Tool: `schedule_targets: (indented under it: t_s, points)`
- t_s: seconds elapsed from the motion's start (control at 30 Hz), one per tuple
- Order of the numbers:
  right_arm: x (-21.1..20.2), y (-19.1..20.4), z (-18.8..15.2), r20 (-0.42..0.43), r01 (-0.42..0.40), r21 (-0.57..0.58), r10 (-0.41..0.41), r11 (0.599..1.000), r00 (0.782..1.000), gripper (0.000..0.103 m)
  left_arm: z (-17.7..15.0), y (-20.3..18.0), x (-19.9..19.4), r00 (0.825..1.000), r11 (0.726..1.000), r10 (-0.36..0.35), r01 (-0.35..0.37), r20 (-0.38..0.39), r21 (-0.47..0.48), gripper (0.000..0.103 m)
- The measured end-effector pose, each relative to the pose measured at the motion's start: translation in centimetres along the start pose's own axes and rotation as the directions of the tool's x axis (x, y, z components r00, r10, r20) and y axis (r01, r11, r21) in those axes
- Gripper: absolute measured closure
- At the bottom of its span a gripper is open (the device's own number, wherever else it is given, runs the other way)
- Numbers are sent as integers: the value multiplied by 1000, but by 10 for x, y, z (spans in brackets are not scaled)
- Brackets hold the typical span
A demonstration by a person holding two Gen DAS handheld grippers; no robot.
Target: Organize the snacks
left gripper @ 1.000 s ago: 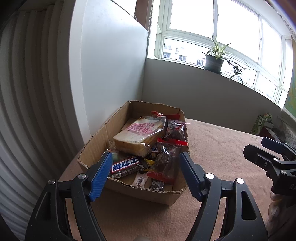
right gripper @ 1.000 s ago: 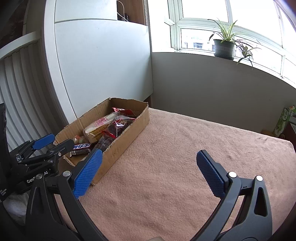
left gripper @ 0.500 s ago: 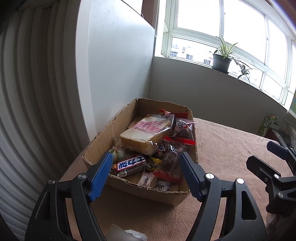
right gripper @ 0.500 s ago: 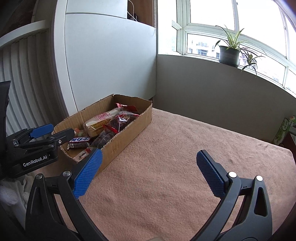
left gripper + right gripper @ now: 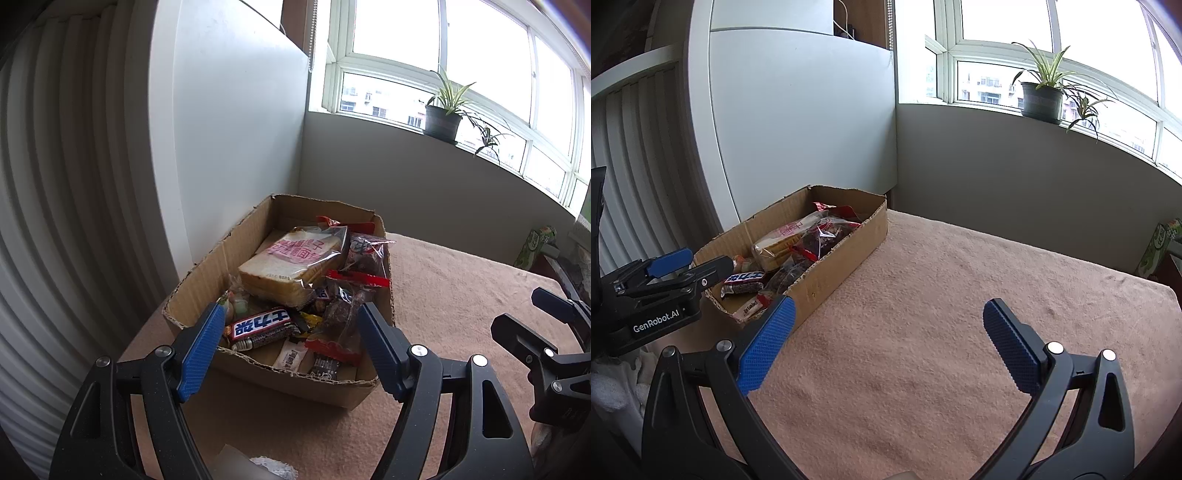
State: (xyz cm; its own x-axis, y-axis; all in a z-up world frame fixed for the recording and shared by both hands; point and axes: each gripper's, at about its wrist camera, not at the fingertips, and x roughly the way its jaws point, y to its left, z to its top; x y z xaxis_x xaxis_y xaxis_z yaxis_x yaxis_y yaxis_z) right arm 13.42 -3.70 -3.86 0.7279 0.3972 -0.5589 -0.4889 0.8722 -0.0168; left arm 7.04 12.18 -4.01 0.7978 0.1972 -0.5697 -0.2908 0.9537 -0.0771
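An open cardboard box (image 5: 295, 384) sits at the left end of a pink-covered table (image 5: 942, 295). It holds a wrapped bread loaf (image 5: 291, 266), a chocolate bar (image 5: 262, 328) and clear bags of dark snacks with red strips (image 5: 354, 291). My left gripper (image 5: 291, 343) hovers open just before the box's near wall, nothing between its fingers. My right gripper (image 5: 888, 343) stands open over bare cloth, to the right of the box (image 5: 842, 266). Each gripper shows in the other's view: right gripper (image 5: 535, 321), left gripper (image 5: 683, 264).
A white cabinet panel (image 5: 798, 129) and a ribbed white wall (image 5: 55, 221) stand behind and left of the box. A potted plant (image 5: 1041, 96) is on the window sill. A green carton (image 5: 1156, 251) stands at the table's far right. Something white (image 5: 266, 465) lies under the left gripper.
Both views drifted only slightly. A bit of white material came into the bottom edge of the left wrist view. Both grippers stayed open and empty.
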Motion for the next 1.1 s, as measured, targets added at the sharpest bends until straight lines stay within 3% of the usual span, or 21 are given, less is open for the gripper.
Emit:
schedule_targets:
  t_s: [1.1]
  points:
    - [1, -3, -4, -15, -6, 10, 6, 1000, 1000, 0, -1, 0, 2, 1000, 1000, 9, -9, 0, 9, 28]
